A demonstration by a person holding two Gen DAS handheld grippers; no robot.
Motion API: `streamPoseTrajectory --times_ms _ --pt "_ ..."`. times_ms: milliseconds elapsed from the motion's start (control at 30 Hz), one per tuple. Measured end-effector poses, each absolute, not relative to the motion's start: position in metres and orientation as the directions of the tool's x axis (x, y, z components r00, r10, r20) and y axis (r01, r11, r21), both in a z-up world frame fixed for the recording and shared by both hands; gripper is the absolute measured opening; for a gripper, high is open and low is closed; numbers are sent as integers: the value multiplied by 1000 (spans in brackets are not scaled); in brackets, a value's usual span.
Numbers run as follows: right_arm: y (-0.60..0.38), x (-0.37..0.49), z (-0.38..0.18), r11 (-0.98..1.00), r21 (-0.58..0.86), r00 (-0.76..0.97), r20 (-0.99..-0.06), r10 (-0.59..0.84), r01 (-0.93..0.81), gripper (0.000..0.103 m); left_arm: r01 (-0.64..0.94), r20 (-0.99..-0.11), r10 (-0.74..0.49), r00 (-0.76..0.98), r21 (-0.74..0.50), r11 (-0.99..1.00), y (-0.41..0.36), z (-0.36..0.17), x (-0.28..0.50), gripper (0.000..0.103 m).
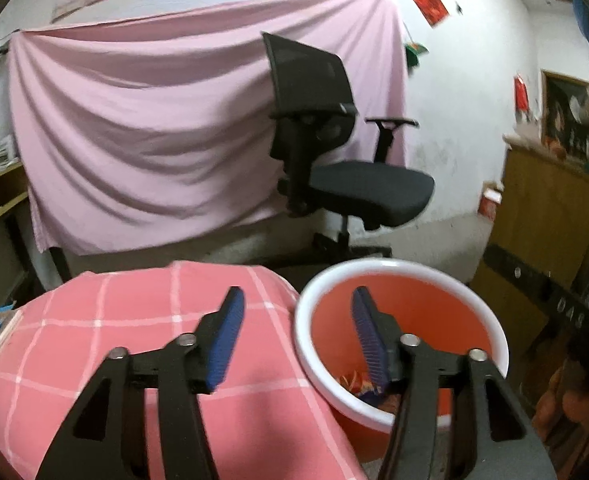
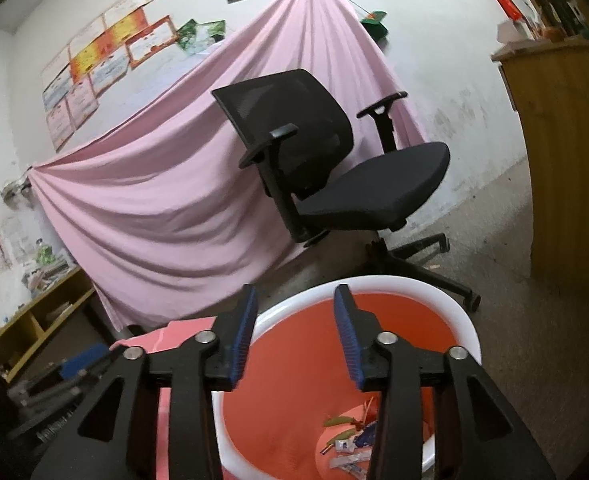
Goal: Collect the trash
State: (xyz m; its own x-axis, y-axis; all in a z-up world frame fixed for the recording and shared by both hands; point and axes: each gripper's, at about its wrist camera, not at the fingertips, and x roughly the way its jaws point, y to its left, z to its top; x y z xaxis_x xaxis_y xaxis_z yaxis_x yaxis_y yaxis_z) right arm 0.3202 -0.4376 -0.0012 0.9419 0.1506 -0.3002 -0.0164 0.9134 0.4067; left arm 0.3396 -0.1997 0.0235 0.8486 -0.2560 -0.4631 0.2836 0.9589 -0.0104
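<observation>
The red bucket [image 2: 374, 344] with the white rim sits on the floor right under the right gripper [image 2: 294, 336]. The right gripper's two blue pads [image 2: 242, 344] are spread apart and nothing is between them. It hangs over the near rim of the bucket, at about 6 o'clock of the bucket's mouth.

Down in the bucket lies the trash [image 2: 350, 444]: small wrappers, some white, some green and yellow. They rest on the bottom, toward 5 o'clock.

In the left wrist view, the left gripper [image 1: 294, 332] is wide open too, and it holds nothing. One finger is over the pink checked cloth [image 1: 134, 344] and the other is over the bucket [image 1: 414, 320]. The cloth covers something round, and its edge is just beside the bucket, at the bucket's 9 o'clock. A few wrappers [image 1: 358, 384] peek out low in the bucket.

A black office chair [image 2: 334, 160] stands behind, at 12 o'clock, in front of a big pink sheet [image 2: 154, 200] hung on the wall.

I think the drop step is done, since both grippers are empty above the bucket and trash is inside. No loose trash shows on the cloth here. Next, the hands would need to turn away and look for more trash. If none is left, the job looks close to finished.
</observation>
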Motion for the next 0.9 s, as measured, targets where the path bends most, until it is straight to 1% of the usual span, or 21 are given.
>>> streamPoseTrajectory --times_ms 67,133,267,300,333,400,467,533,600,633,700,767,833,900 --pt "-431 318 3 918 395 946 -288 150 -26 41 258 -432 -242 869 -22 966 -188 33 334 59" --pt "-426 314 7 922 386 950 -276 144 -28 49 239 -418 -229 879 -30 971 -178 40 331 62" --pt "-416 310 13 930 365 957 -258 134 -32 53 198 -406 -199 892 -44 979 -158 49 325 66" --pt "-413 309 15 932 361 958 -254 133 -34 59 187 -403 -191 895 -50 981 -152 51 322 69" --pt "-411 307 17 932 360 960 -245 134 -39 66 180 -400 -186 897 -55 982 -148 51 321 72" --pt "-406 303 21 931 361 965 -223 138 -50 74 162 -390 -178 903 -75 984 -137 55 315 75" --pt "-400 300 25 933 354 969 -206 139 -59 78 150 -380 -175 908 -94 984 -128 57 311 81" --pt "-393 297 29 937 344 972 -189 141 -69 86 131 -358 -162 920 -109 985 -117 61 303 92" --pt "-387 293 33 939 336 973 -177 146 -80 92 107 -329 -139 934 -113 988 -107 65 294 98" --pt "-384 290 34 940 331 974 -173 147 -83 95 95 -314 -128 941 -116 989 -102 67 289 99" --pt "-379 284 37 942 322 976 -161 147 -89 100 79 -298 -113 948 -124 989 -92 69 283 99" --pt "-376 278 40 944 318 979 -146 145 -92 100 59 -288 -94 953 -130 990 -83 72 276 100" --pt "-372 269 42 942 322 981 -130 144 -96 103 50 -279 -85 956 -131 990 -77 74 271 100" --pt "-369 261 43 942 322 982 -121 145 -99 103 46 -267 -81 960 -133 990 -71 74 262 100"
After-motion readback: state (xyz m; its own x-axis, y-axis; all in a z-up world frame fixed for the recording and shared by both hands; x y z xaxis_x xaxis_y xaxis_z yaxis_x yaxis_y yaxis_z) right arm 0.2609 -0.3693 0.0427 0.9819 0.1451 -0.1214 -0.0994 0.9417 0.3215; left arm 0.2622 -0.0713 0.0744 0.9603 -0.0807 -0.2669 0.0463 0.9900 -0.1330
